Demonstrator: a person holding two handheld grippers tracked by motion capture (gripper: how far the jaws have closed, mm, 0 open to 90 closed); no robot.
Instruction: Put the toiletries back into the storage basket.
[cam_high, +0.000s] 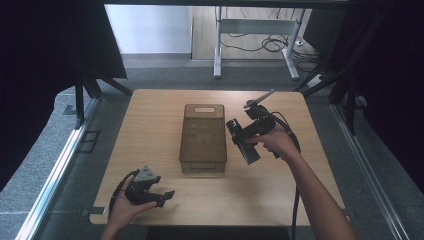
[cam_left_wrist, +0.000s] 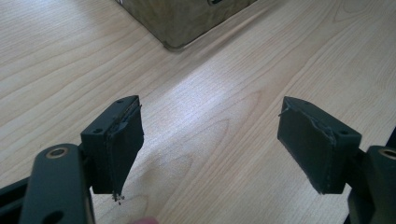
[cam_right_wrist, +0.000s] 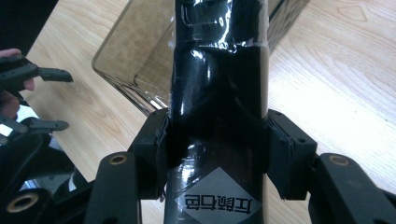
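A glossy black wrapped pack (cam_right_wrist: 217, 93) with a grey diamond label stands between the pads of my right gripper (cam_right_wrist: 217, 149), which press on both of its sides. In the high view that right gripper (cam_high: 240, 136) hovers just right of a translucent brown bin (cam_high: 202, 137) at the table's middle, with the black pack (cam_high: 248, 151) slanting down from it. The bin's open inside (cam_right_wrist: 135, 56) lies behind the pack. My left gripper (cam_high: 162, 196) rests near the front left edge. Its jaws (cam_left_wrist: 210, 135) stand wide apart over bare wood, and the bin's corner (cam_left_wrist: 182, 23) lies ahead.
The wooden table (cam_high: 280, 195) ends close to the left hand. Cables trail from both grippers. The other hand and its gripper (cam_right_wrist: 32, 74) sit off to the left in the right gripper view. A desk frame (cam_high: 255, 30) stands on the floor beyond the table.
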